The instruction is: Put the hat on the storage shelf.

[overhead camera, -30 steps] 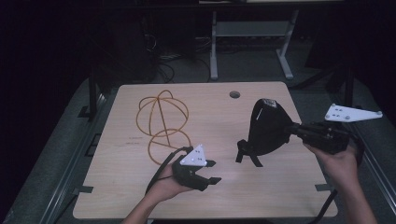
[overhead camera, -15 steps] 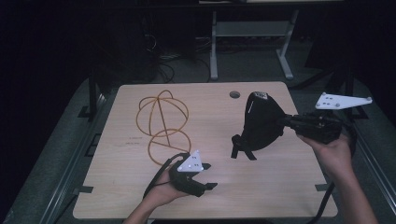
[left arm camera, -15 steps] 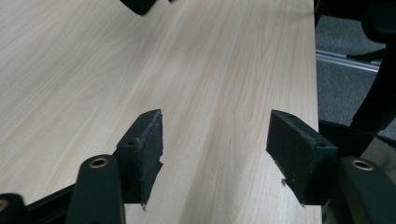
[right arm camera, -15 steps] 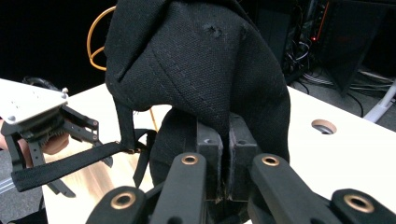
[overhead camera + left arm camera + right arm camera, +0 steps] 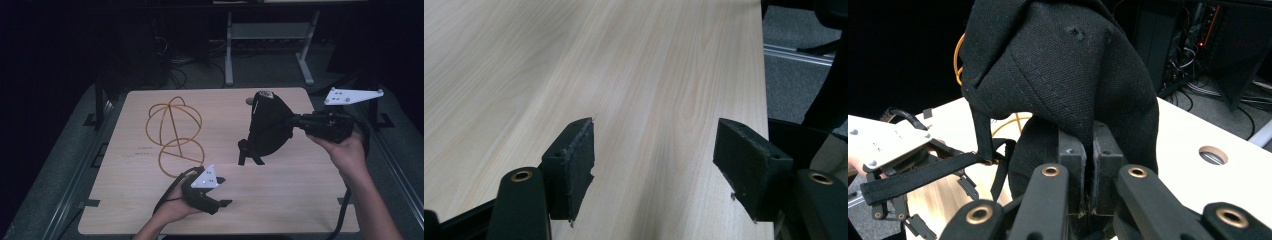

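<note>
Dim room. Light wooden table (image 5: 150,210) on grey floor (image 5: 205,75); beyond it a metal frame (image 5: 270,35), possibly shelving, and loose cables (image 5: 175,50).

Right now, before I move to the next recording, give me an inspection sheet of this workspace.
Surface: pale wooden table, round hole near far edge.
Job's things: black cap, lifted, straps dangling.
Clutter: orange wire loops lying flat.
Grippers: right gripper pinched on the cap's fabric; left gripper, jaws just opened, nothing between them.
Cables: one trailing from the left gripper; more on the floor behind.
Surroundings: dark room, metal stand behind table.
</note>
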The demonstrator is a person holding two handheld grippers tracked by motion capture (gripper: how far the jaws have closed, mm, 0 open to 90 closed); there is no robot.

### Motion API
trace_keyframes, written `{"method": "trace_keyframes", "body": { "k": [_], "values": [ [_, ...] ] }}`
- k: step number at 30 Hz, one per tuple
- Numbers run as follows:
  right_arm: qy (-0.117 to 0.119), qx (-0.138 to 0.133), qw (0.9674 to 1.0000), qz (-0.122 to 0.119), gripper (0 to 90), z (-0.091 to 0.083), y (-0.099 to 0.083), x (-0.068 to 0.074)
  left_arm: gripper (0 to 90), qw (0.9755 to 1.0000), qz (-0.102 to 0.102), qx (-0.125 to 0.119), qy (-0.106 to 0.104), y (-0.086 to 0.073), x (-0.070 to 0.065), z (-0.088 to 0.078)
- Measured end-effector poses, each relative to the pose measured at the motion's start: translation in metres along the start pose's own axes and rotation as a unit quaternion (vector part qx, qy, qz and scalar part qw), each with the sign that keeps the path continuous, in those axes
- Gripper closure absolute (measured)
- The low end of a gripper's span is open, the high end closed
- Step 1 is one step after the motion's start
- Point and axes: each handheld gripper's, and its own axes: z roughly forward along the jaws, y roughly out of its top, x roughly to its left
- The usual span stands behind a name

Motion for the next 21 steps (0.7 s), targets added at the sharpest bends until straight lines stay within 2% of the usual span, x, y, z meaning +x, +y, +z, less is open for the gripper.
{"method": "trace_keyframes", "body": {
  "k": [6,21],
  "values": [
    [0.002,-0.003,1.0,-0.009,86.2,0.006,0.012,0.003,32.4,1.0,-0.004,-0.003,0.001,-0.001,0.001,-0.001],
    [0.029,0.006,0.999,-0.032,86.2,0.034,0.045,0.017,32.5,1.0,0.001,-0.001,0.0,-0.002,0.001,0.001]
  ]
}}
